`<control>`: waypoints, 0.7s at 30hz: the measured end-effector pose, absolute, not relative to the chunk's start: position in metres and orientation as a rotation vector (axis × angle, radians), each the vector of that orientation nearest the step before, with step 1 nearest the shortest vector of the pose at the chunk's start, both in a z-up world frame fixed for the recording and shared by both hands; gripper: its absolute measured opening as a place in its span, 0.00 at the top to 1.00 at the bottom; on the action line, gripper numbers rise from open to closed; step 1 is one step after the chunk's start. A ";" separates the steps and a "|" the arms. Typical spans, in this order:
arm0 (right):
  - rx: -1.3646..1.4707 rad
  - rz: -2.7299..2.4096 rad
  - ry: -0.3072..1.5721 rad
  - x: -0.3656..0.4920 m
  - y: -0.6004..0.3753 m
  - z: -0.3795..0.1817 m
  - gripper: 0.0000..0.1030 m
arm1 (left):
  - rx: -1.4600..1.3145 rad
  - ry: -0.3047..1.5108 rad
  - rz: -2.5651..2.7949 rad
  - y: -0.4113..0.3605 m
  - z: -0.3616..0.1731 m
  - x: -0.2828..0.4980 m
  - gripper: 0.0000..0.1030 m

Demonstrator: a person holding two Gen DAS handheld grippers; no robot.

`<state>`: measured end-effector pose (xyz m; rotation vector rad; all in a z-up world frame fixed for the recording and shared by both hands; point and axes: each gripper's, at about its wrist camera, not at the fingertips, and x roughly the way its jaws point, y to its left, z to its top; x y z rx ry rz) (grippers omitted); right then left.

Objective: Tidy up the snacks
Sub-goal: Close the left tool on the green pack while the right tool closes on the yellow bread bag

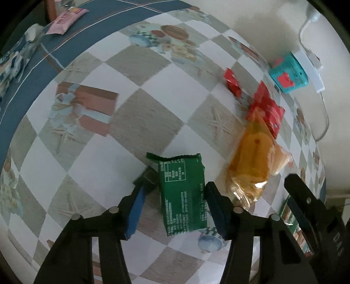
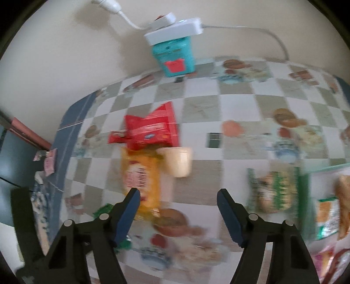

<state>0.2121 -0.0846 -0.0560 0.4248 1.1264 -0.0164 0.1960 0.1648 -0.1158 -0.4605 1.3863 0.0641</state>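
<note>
The left tongs stood narrowed around a green snack packet that lay on the checked tabletop; the right pad met the packet's edge, while the left pad seemed a little off it, so a firm grip could not be told. White print covered the packet's back, including a boxed table, too small to read. Just beside it, toward the wall edge of the tabletop, lay a clear orange packet, with red packets beyond it and a teal box with a red label against the wall, under a white power strip. A pink packet lay on the tabletop's blue border, its lettering blurred.

The right tongs hung half open over bare tabletop, nothing between them. Green-striped packets lay to their right, their writing smeared by blur.
</note>
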 end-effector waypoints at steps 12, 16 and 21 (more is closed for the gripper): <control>0.319 0.012 1.215 0.250 -0.034 -0.074 0.39 | -0.507 1.364 0.105 0.189 -0.118 0.191 0.46; 0.289 0.004 1.239 0.253 -0.028 -0.083 0.48 | -0.508 1.363 0.101 0.189 -0.120 0.194 0.46; 0.273 0.015 1.248 0.246 -0.031 -0.088 0.55 | -0.483 1.366 0.104 0.188 -0.118 0.195 0.46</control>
